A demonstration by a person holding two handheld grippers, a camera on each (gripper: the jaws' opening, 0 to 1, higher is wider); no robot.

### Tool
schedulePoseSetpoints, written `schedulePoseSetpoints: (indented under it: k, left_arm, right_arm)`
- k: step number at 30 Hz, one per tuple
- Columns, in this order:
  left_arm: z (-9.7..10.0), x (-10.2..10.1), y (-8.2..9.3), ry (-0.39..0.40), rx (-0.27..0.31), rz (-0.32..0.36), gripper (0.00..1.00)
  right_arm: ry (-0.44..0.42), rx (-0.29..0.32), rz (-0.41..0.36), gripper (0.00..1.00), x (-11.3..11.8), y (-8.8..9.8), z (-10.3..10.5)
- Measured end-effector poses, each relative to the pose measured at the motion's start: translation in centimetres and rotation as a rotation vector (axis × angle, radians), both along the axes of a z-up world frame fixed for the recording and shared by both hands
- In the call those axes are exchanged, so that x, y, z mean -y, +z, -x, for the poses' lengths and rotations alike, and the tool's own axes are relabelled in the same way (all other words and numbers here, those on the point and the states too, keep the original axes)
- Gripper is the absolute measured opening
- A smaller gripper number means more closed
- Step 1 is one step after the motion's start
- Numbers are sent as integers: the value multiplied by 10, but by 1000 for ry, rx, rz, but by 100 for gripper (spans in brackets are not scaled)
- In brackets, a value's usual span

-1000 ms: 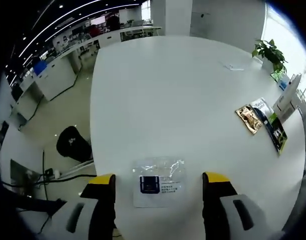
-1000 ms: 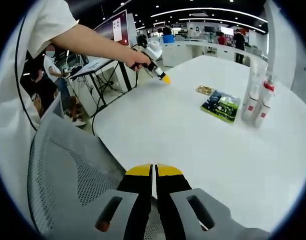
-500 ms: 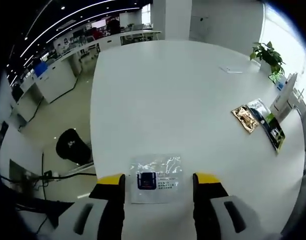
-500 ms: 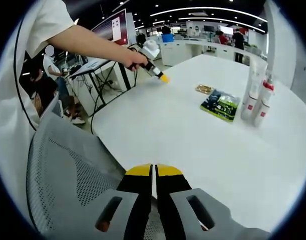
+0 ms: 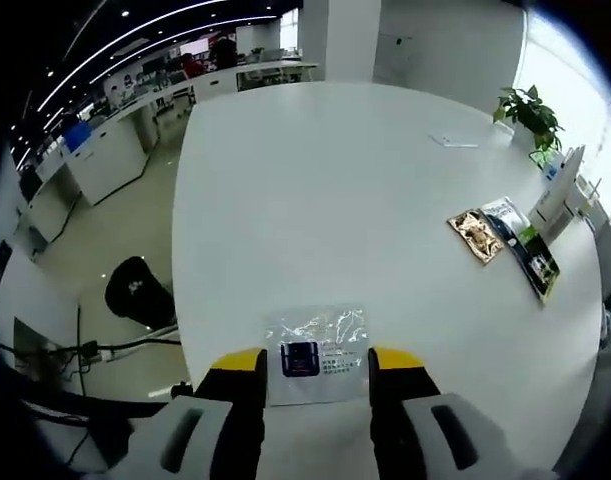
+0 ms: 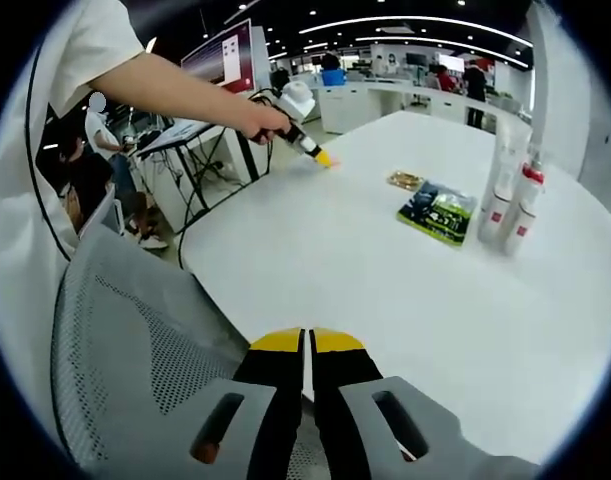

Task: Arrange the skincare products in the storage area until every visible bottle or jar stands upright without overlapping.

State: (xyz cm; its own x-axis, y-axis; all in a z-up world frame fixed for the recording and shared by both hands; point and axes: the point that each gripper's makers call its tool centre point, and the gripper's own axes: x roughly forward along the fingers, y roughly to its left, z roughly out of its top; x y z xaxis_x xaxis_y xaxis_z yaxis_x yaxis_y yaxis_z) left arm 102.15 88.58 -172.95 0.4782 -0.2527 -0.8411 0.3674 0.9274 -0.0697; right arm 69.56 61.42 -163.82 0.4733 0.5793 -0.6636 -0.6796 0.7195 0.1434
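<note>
Our main worry is the clear plastic sachet (image 5: 316,354) lying flat at the near edge of the counter (image 5: 335,190). It is thin and slick, so if we bring the left tongs (image 5: 315,360) together around it, the tips could skim over the film or push it off the near edge instead of catching it. From the dark label it is hard to tell what the sachet contains, so we cannot say whether it could ever stand upright.

The left tongs are spread just wider than the sachet, one yellow tip to each side of it, low over the counter. Whether the tips touch the film we cannot tell. In the right gripper view the right tongs (image 6: 307,345) are pressed together with nothing between them, hanging over a grey mesh chair back (image 6: 135,340) short of the counter edge, well away from the work.

Farther off, near the right side of the counter, lie a gold packet (image 5: 475,234) and a green packet (image 5: 530,257), both flat. Just beyond them two white bottles (image 6: 511,205) already stand upright, side by side. A careless reach across could topple them.
</note>
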Motion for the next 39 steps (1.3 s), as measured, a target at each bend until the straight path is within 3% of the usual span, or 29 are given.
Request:
schedulePoseSetpoints:
  k: [7,11,13,22,25,34,39]
  left_arm:
    - [11,12,15,-20,32,34,41]
    - [19,21,26,-24,65,91,41]
    - [33,27,38,-10,83,110,41]
    - [118,57,75,-12,122,225,41]
    - [160,69,87,2,123,268,41]
    - [241,103,119,54,138,377,41]
    - [275,130,122,57,133,428,41]
  right_arm:
    - [6,9,-5,1,-1,2,0]
    - [15,16,-12,1,-3,4,1]
    - [20,21,-23,1,-5,6,1]
    - [15,54,-85,1,-9,19,-1]
    - [26,68,-95,1,-12,22,1]
    - [59,75,-140,1,-20,29,5]
    - [63,104,-177,1,-21,39,5]
